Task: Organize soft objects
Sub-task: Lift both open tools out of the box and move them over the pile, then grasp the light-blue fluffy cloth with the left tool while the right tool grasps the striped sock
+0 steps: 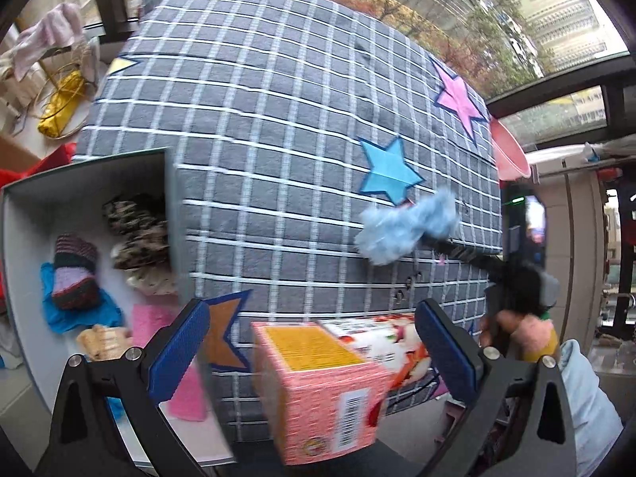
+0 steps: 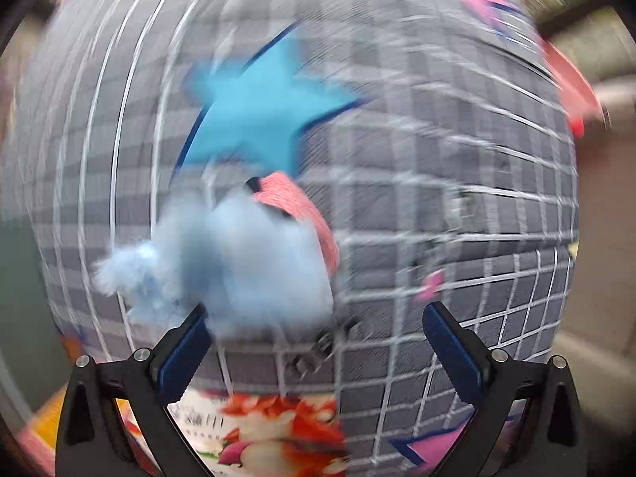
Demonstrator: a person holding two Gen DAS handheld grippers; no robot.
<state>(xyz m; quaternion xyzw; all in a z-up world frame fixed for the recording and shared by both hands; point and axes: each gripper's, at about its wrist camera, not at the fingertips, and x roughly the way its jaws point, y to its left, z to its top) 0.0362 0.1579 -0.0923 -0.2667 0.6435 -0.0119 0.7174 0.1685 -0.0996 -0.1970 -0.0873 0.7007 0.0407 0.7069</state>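
Note:
A fluffy light-blue soft object (image 1: 405, 226) lies on the grey checked star cloth (image 1: 278, 119). In the right wrist view it (image 2: 238, 262) is blurred, with a pink part (image 2: 302, 210) behind it, just ahead of my right gripper's left finger. My right gripper (image 2: 318, 353) is open and holds nothing; it shows in the left wrist view (image 1: 469, 250) beside the blue object. My left gripper (image 1: 314, 353) is open, its fingers either side of a pink carton (image 1: 326, 389). A white box (image 1: 79, 238) at left holds several soft items.
A flower-printed pack (image 1: 381, 342) lies behind the carton, also in the right wrist view (image 2: 270, 429). A pink bowl (image 1: 508, 155) sits at the cloth's right edge. A yellow bundle (image 1: 63, 103) and cloths lie at far left. Windows stand behind.

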